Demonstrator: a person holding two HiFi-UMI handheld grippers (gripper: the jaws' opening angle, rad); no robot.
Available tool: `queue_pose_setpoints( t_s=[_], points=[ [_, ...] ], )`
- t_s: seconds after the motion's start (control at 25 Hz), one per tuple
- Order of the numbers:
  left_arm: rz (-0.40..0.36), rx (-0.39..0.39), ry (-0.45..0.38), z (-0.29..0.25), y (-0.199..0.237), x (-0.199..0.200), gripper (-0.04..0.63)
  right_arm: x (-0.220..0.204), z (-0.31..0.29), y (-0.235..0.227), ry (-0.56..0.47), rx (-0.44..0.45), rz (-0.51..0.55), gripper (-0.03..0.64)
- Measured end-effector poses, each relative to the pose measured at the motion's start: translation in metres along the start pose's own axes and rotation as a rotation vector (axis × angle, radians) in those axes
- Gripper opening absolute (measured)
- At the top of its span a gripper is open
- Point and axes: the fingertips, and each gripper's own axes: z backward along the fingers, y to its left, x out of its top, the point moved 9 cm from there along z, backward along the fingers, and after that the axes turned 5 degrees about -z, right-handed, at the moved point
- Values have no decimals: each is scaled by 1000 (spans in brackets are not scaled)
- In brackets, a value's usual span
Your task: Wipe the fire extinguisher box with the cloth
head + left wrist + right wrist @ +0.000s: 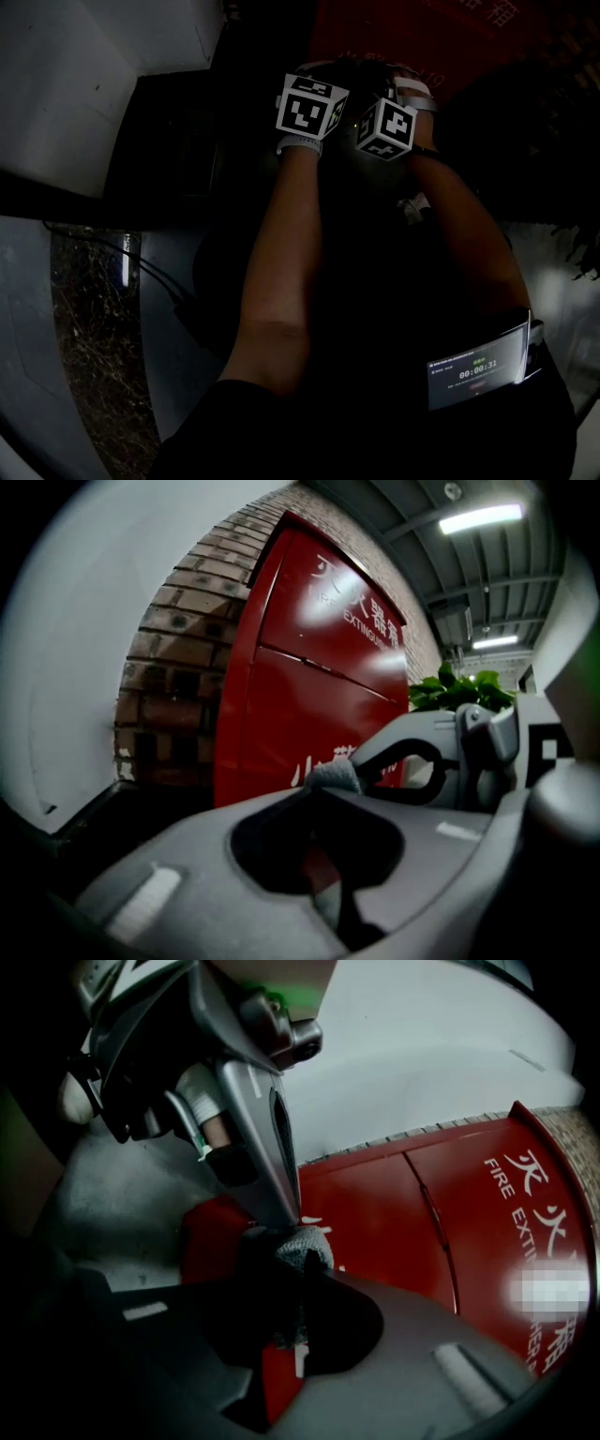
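Observation:
The red fire extinguisher box [309, 667] stands against a brick wall, with white lettering on its door [469, 1241]. A small wad of grey cloth [333, 772] sits pinched at the tip of my left gripper [328, 786], close in front of the box's lower door. My right gripper [302, 1262] is shut on the same grey cloth [302, 1241]. The two grippers meet tip to tip. In the dim head view only their marker cubes show, left [309, 106] and right [386, 127], just below the box [412, 37].
A brick wall [178, 667] and a white wall [84, 621] lie left of the box. A green plant [459, 691] stands to its right. A dark ledge [178, 141] and a cable [150, 272] on the grey floor lie on the left of the head view.

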Motion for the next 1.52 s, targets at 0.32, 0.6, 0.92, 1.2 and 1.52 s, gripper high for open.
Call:
queue_pose_setpoints(
  t_s=[0.32, 0.6, 0.92, 1.2, 1.52],
  points=[
    [-4, -90, -12, -17, -19, -2, 3, -32, 11, -10, 42, -18, -18, 32],
    [-70, -126, 4, -23, -39, -1, 3, -67, 19, -12, 100, -25, -38, 32],
    [-60, -128, 32, -27, -43, -11, 3, -105, 29, -16, 161, -34, -49, 32],
    [-33, -189, 24, -33, -54, -19, 3, -136, 36, -17, 221, -44, -87, 32],
    [-35, -234, -16, -40, -81, -11, 3, -167, 43, -21, 263, -69, -118, 32]
  ],
)
